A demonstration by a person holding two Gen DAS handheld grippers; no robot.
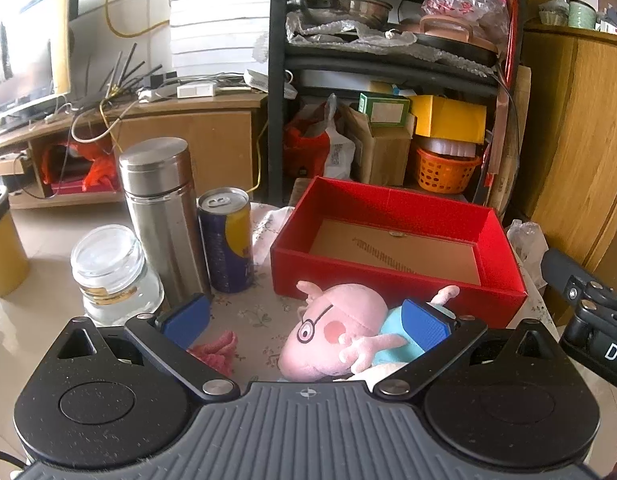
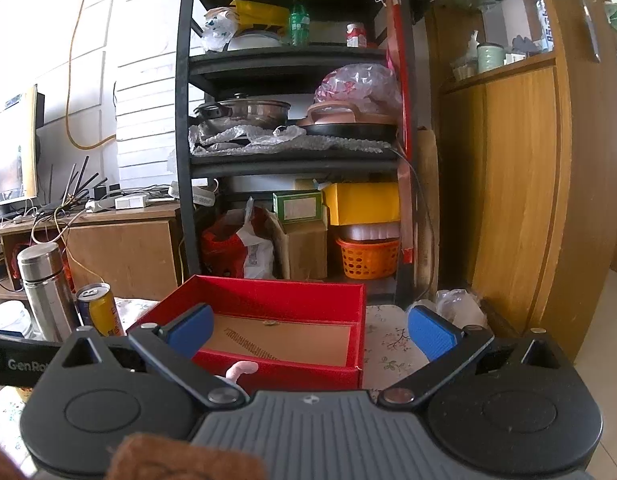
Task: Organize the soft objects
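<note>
A pink pig plush (image 1: 340,332) with glasses and a blue shirt lies on the floral tablecloth, just in front of an open red box (image 1: 392,216). My left gripper (image 1: 306,322) is open and straddles the plush, its right pad beside the blue shirt. A pink fuzzy item (image 1: 218,350) lies by the left pad. In the right wrist view my right gripper (image 2: 310,330) is open above the red box (image 2: 276,300), with nothing between its fingers. One pink plush limb (image 2: 240,370) peeks out below the box front. A brown fuzzy thing (image 2: 180,460) shows at the bottom edge.
A steel flask (image 1: 162,216), a drink can (image 1: 227,240) and a glass jar (image 1: 112,272) stand left of the box. A black shelf unit (image 2: 292,120) full of pots and boxes rises behind the table. A wooden cabinet (image 2: 520,200) stands at right.
</note>
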